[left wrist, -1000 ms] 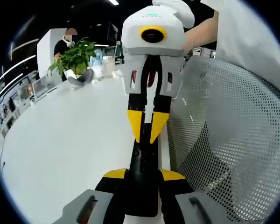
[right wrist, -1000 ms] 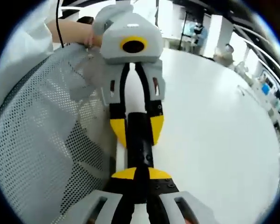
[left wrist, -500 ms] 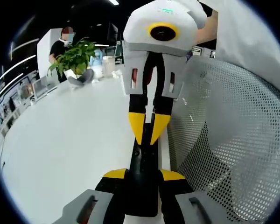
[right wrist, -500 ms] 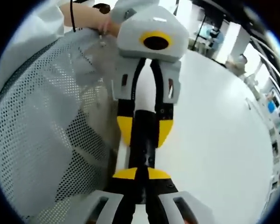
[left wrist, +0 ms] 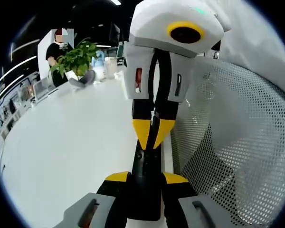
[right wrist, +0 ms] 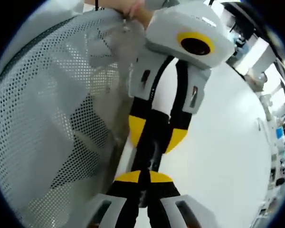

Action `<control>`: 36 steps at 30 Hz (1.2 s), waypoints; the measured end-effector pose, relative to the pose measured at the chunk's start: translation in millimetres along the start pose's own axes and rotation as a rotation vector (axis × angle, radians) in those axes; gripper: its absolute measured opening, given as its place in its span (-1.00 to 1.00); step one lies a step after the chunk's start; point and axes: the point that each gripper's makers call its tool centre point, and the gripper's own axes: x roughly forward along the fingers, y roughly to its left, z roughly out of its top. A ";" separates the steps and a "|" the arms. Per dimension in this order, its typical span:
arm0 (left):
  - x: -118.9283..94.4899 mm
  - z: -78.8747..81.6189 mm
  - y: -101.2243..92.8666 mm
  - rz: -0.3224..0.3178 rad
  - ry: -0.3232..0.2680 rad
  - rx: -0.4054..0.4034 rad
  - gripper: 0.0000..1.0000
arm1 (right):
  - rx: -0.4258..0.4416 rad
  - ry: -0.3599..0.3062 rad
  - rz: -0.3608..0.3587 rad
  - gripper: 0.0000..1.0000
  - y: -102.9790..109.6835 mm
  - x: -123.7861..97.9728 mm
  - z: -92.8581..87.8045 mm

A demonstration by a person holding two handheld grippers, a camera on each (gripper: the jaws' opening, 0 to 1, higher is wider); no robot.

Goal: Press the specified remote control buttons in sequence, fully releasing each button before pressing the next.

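A black remote (left wrist: 146,164) stands on end above the white table, with my left gripper (left wrist: 146,178) shut on its lower part, yellow pads (left wrist: 118,177) on either side. My right gripper (left wrist: 153,135) comes down from above, its yellow tips shut together and touching the remote's upper end. In the right gripper view, my right gripper (right wrist: 140,176) is shut, its tips against the remote (right wrist: 151,153). Beyond it the left gripper (right wrist: 156,134) clamps the remote between its yellow pads (right wrist: 137,129). The buttons are hidden.
A grey mesh chair back (left wrist: 237,142) stands close beside the grippers, also seen as the chair back (right wrist: 52,118). The white table (left wrist: 61,152) spreads to the other side. A potted plant (left wrist: 76,57) and a person stand at its far end.
The right gripper's body has tilted and come nearer the left camera, while its tips stay on the remote's end. The right gripper view has swung toward the chair. The left gripper's hold is unchanged.
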 end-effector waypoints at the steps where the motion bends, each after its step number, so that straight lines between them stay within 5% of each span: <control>1: 0.1 0.0 0.0 0.000 0.000 0.000 -0.49 | 0.000 0.007 0.001 -0.99 0.0 -0.1 -0.1; 9: -0.1 -0.1 -0.3 0.009 0.001 -0.005 -0.49 | 0.052 0.063 0.031 -0.99 -1.1 0.6 -1.2; 16: -0.2 0.0 -0.3 0.014 -0.001 -0.008 -0.49 | 0.146 -0.017 -0.023 -0.98 -1.5 -2.0 -1.9; 36: 0.2 0.8 -1.1 0.020 0.005 0.001 -0.49 | 0.137 -0.017 -0.072 -1.00 -2.7 -2.5 -1.3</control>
